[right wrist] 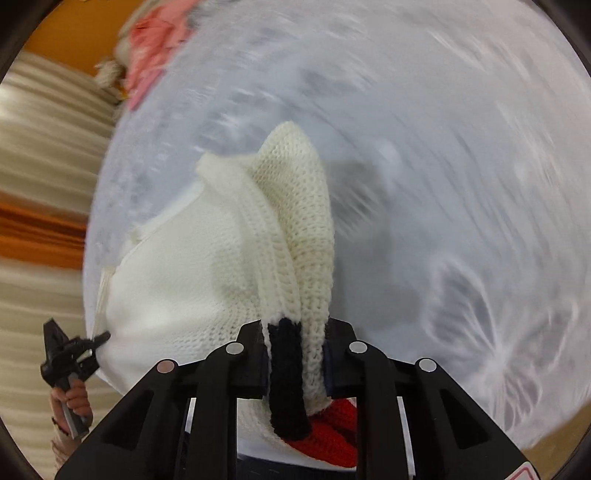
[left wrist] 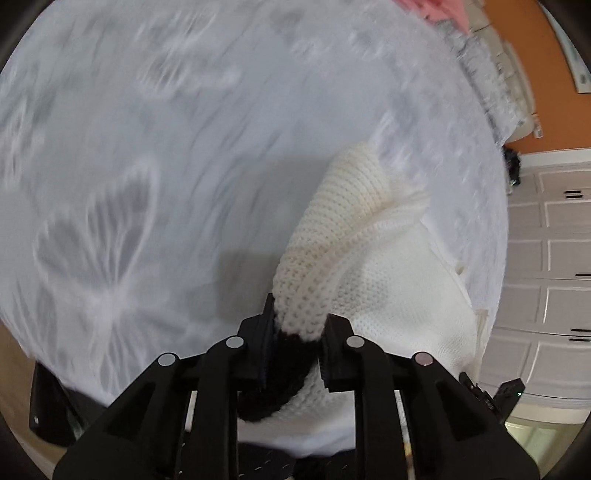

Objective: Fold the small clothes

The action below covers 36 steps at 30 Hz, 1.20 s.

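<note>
Left wrist | left gripper (left wrist: 301, 328) clamps white knit garment (left wrist: 388, 266) | right gripper (right wrist: 295, 332) clamps its other edge

Home interior, likely a bedroom: white panelled cabinets (left wrist: 546, 258) with dark handles, orange wall (left wrist: 532, 29), table under a pale leaf-patterned cloth (left wrist: 147, 184), pink clothes (right wrist: 155, 40) heaped at its edge.

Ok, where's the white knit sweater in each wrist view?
Left wrist: the sweater is at lower centre-right, a rolled edge pinched in the left gripper.
Right wrist: the sweater is at centre-left, black-trimmed edge pinched in the right gripper.
Shared landmark: the pink cloth at the table's far edge.
</note>
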Motion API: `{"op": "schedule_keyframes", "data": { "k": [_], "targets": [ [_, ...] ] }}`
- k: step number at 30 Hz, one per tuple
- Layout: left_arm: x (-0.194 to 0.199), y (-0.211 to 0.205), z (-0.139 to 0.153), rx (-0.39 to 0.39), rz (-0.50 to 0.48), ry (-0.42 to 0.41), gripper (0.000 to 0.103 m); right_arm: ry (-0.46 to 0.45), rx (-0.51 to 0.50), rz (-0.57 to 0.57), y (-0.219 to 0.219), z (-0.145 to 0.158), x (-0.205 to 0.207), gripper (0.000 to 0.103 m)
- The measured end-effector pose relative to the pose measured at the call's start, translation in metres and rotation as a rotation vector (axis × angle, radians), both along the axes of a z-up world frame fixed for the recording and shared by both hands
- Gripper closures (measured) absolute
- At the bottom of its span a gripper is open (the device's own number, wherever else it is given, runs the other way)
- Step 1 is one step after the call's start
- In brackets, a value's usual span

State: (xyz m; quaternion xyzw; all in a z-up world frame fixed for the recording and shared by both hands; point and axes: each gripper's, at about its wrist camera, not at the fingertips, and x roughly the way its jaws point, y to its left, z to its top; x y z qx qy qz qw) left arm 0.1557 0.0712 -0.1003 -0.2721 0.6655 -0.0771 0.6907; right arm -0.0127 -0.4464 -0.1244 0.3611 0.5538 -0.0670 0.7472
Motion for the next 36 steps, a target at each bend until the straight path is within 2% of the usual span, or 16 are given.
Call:
{"op": "schedule_keyframes", "data": {
  "k": [3,5,8,10,15,16,17,18,19,23,27,29,31,33,34,36],
  "targets": [
    [-0.008,0.000,-0.022,-0.018,0.063,0.002,0.076,-0.004,0.097,-0.057,-0.006,-0.031,-0.009,0.077],
    [-0.006,-0.001,-0.015,-0.041,0.097,-0.002,0.063,0.001,0.079,-0.064,-0.006,-0.021,-0.005,0.058],
    [0.006,-0.006,0.020,0.000,0.045,-0.126,0.044,-0.045,-0.147,0.006,0.003,0.021,0.005,0.048],
    [0.017,-0.010,0.043,0.107,0.031,-0.245,0.019,-0.116,-0.221,0.053,0.007,0.044,0.021,0.041],
    [0.057,-0.051,0.024,0.145,-0.068,-0.243,0.019,-0.118,-0.202,0.159,0.025,0.021,0.080,0.039],
    [0.063,-0.061,0.016,0.131,-0.104,-0.234,0.028,-0.089,-0.211,0.179,0.028,0.008,0.092,0.047],
    [0.061,-0.063,0.013,0.122,-0.137,-0.235,0.042,-0.066,-0.209,0.192,0.033,-0.002,0.101,0.073],
    [0.066,-0.076,0.006,0.160,-0.190,-0.215,0.068,-0.053,-0.193,0.200,0.034,-0.009,0.109,0.087],
    [0.068,-0.083,0.004,0.179,-0.213,-0.218,0.079,-0.065,-0.177,0.191,0.033,-0.009,0.111,0.091],
    [0.078,-0.085,0.016,0.179,-0.182,-0.283,0.083,-0.185,-0.226,0.125,0.020,0.027,0.113,0.092],
    [0.086,-0.083,-0.006,0.204,-0.152,-0.254,0.074,-0.045,-0.197,0.133,0.009,-0.021,0.123,0.092],
    [0.084,-0.085,0.002,0.219,-0.171,-0.273,0.067,-0.078,-0.185,0.095,0.009,-0.006,0.116,0.087],
    [0.074,-0.073,0.019,0.242,-0.140,-0.288,0.042,-0.122,-0.224,0.081,0.015,0.017,0.102,0.084],
    [0.059,-0.055,0.034,0.241,-0.093,-0.327,0.025,-0.145,-0.273,0.073,0.023,0.037,0.073,0.073],
    [0.051,-0.049,0.036,0.231,-0.076,-0.326,0.017,-0.138,-0.272,0.061,0.023,0.039,0.061,0.053],
    [0.027,-0.024,0.032,0.136,-0.029,-0.283,0.015,-0.123,-0.253,0.025,0.021,0.036,0.029,0.037]
  ]
}}
